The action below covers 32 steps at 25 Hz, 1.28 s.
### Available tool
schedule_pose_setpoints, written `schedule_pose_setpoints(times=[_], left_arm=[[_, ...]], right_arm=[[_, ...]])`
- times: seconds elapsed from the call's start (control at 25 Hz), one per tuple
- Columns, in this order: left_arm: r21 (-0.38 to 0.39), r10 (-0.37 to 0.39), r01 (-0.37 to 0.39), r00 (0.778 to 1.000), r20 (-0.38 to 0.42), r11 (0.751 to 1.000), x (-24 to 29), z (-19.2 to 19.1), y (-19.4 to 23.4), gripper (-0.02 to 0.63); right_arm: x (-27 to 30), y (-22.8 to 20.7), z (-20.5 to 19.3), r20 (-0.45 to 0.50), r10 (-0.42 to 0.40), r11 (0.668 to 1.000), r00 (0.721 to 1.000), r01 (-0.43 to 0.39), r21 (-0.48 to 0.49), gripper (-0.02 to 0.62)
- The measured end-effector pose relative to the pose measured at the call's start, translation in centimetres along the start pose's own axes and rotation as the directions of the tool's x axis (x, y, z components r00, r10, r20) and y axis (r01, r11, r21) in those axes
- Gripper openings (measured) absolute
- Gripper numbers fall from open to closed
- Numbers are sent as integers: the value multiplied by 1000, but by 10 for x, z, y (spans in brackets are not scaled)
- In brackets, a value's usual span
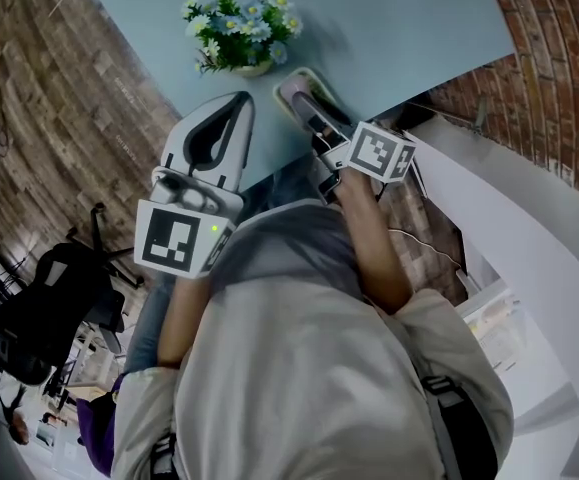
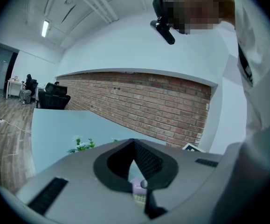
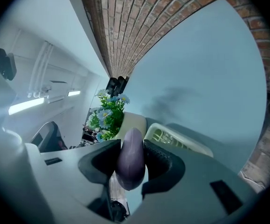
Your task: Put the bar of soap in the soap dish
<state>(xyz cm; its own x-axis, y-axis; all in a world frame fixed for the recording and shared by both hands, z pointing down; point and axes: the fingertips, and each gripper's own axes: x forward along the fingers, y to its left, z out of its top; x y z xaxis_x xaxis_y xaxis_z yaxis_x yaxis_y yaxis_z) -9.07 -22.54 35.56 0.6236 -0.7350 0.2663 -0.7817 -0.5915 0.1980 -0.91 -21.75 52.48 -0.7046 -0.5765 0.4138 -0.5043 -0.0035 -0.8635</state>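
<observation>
Pale blue desk (image 1: 399,28) runs up to a brick wall (image 1: 559,58). Over it, the right claw (image 3: 131,148) pinches the single purple bar of soap (image 3: 131,164) on edge, right at the near rim of the one cream, slotted soap dish (image 3: 179,141) and not yet lying in it. The step in hand looks like the final carry; next the soap needs centring over the dish's hollow, lowering and releasing. One pot of flowers (image 3: 107,115) stands just beyond the dish. The left claw (image 2: 134,143), pressed together and holding nothing, hovers nearby, the second of two.
</observation>
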Motion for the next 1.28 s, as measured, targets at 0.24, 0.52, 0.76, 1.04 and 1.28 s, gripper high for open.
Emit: schedule_pose_setpoints(times=[0.24, 0.52, 0.76, 1.04, 1.28], left_arm=[[-4, 1, -1, 1000, 4, 1000, -5, 1, 6, 2], [-10, -4, 4, 1000, 5, 1000, -8, 0, 11, 2], [-13, -7, 7, 1000, 8, 1000, -9, -1, 14, 2], [-16, -16, 16, 1000, 7, 1000, -10, -2, 13, 2], [-14, -20, 20, 1000, 4, 1000, -11, -1, 12, 2]], right_arm=[[4, -6, -5, -16, -75, 995, 997, 73, -67, 160], [6, -15, -8, -15, -136, 983, 991, 133, -124, 160], [8, -17, -10, -20, -190, 961, 982, 181, -208, 160], [8, -20, -10, -16, -209, 955, 978, 200, -217, 160], [8, -22, -9, -18, -238, 946, 971, 227, -233, 161]])
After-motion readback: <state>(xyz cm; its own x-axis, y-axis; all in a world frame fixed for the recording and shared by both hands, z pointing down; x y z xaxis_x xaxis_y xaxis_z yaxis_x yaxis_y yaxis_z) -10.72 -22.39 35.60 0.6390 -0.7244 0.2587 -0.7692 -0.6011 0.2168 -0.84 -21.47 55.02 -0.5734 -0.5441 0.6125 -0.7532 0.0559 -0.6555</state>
